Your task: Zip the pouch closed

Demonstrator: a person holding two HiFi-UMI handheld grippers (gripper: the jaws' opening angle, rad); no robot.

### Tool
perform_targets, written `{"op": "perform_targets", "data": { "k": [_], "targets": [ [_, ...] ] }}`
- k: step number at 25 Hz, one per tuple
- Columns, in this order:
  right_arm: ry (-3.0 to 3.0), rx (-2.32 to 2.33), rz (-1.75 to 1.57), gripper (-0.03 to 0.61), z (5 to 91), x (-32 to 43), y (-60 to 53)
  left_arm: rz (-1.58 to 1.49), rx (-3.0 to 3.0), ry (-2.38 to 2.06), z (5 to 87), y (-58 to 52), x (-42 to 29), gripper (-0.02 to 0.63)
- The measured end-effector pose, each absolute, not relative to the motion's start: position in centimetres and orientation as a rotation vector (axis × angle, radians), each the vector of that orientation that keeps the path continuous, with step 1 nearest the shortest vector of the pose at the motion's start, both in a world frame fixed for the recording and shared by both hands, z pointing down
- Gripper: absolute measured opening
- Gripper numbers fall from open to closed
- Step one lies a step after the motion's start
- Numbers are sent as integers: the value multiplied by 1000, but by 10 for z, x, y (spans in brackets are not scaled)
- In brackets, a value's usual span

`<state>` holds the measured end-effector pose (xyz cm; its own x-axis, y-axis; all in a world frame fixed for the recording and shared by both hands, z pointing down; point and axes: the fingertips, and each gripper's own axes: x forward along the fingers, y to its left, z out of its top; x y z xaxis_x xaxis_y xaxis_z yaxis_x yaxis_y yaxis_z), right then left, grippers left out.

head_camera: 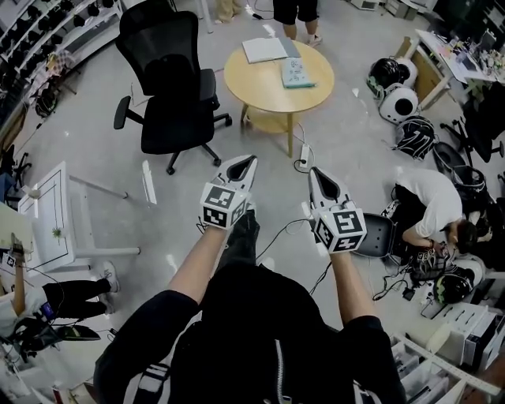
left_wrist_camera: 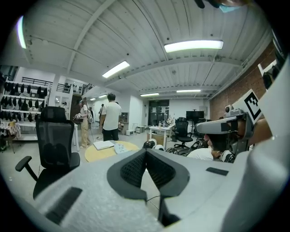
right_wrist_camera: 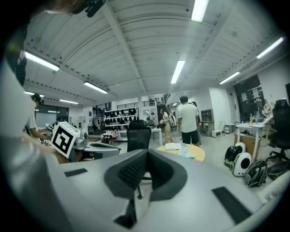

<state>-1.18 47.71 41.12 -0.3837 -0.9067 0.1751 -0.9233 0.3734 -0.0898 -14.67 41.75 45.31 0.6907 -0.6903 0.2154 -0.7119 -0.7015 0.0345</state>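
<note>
Pouch (head_camera: 297,72) on round table (head_camera: 256,85); left gripper (head_camera: 249,162), right gripper (head_camera: 316,175), jaws together

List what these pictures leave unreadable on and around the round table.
- Teal item on the round table: too small in every view to tell whether it is the pouch, or zipped.
- Person beyond the table: the head view's top edge leaves only legs.
- White flat item: too small to identify.

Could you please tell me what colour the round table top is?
Pale yellow wood; the round table shows best in the head view.
</note>
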Motion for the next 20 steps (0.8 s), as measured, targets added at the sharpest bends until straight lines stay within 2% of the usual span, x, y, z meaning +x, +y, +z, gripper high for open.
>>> {"op": "perform_targets", "data": {
  "k": [8, 20],
  "targets": [
    [-2511, 1674, 259, 3, 418, -13, 414, 288, 2788, -1105, 462, 350, -132, 8],
    [-2486, 1732, 306, 3, 409, -11, 235, 330, 2864, -974, 458, 173, -114, 8]
  ]
}}
